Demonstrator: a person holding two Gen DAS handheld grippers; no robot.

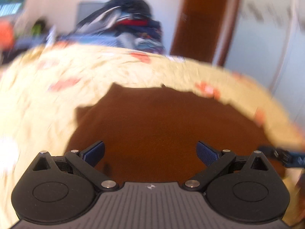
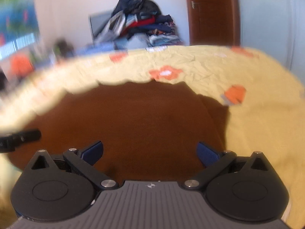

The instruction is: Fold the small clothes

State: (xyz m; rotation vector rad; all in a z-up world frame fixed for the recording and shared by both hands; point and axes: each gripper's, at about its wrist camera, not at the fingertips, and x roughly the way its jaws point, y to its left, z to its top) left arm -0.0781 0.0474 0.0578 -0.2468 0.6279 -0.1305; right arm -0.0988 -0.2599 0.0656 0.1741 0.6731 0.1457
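On the bed, a brown garment [image 1: 152, 118] lies flat across a yellow flowered bedspread [image 2: 257, 124], with two grippers poised over its near edge.

Both the left gripper [image 1: 150, 153] and right gripper [image 2: 149, 152] have fingers spread wide, holding nothing. The cloth stretches straight ahead of and beneath both, running side to side; neither looks clearly nearer. A heap of clothes [image 2: 141, 21] sits beyond the bed.

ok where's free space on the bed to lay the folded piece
The yellow sheet right of the brown garment is bare, and so is the strip between the garment and the bed's far edge. The clothes pile crowds the space beyond that edge. Both grippers hover open over the garment.
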